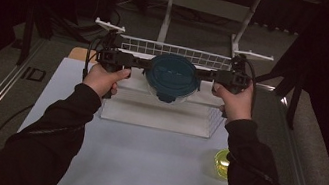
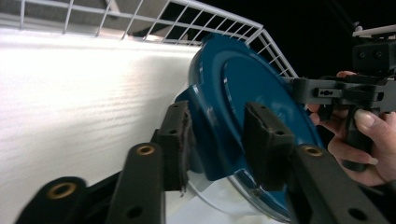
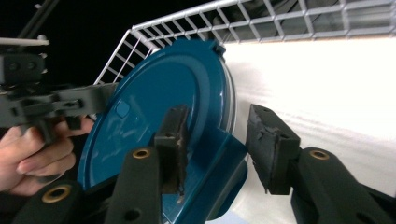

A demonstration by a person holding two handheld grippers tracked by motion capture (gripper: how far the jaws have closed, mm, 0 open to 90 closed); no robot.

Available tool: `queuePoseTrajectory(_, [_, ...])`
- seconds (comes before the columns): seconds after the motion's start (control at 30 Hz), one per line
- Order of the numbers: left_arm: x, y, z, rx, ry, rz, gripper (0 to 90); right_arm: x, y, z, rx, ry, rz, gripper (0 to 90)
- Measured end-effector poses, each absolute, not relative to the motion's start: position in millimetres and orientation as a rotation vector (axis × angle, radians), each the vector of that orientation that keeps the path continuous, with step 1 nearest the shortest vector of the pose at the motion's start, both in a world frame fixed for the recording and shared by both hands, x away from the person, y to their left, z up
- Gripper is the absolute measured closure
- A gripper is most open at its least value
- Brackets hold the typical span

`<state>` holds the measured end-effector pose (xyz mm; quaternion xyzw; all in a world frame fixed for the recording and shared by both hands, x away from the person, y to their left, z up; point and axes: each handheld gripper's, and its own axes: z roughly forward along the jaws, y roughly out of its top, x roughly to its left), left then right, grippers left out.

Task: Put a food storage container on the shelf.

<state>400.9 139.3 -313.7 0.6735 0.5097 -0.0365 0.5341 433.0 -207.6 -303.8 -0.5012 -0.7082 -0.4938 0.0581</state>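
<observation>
I grip the round clear container with a blue lid [image 1: 173,77] on edge between left gripper [image 1: 141,62] and right gripper [image 1: 208,74]. Each half-open pair of jaws straddles its rim, steadying it above the white wire rack [image 1: 169,53]; whether the pads press, I cannot tell.

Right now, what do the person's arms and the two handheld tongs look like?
Both arms wear long dark sleeves with bare hands. Each of the tongs is a black pistol-grip tool, the left tongs and right tongs, topped by a pale three-cornered plate and trailing a black cable. The jaws are black bars with brass-ringed holes and dark, worn rectangular pads.
</observation>
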Motion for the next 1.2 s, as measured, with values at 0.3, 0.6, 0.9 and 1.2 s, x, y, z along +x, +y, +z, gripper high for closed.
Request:
queuePoseTrajectory(0.3, [376.5,146.5,-306.0,1.604,1.125,-0.026,53.0,408.8,-211.3,-281.2,-1.484,-2.245,-1.597,55.1])
queuePoseTrajectory(0.6, [336.9,148.4,-307.2,1.648,0.997,0.045,48.3,367.5,-202.4,-284.2,-1.304,-2.309,-1.615,55.3])
queuePoseTrajectory(0.9, [303.0,150.8,-324.3,1.635,0.901,0.078,45.3,337.8,-185.2,-300.7,-1.174,-2.321,-1.605,59.2])
queuePoseTrajectory(1.2, [277.8,149.3,-351.8,1.613,0.76,0.064,28.4,321.9,-168.1,-316.9,-1.099,-2.353,-1.579,81.4])
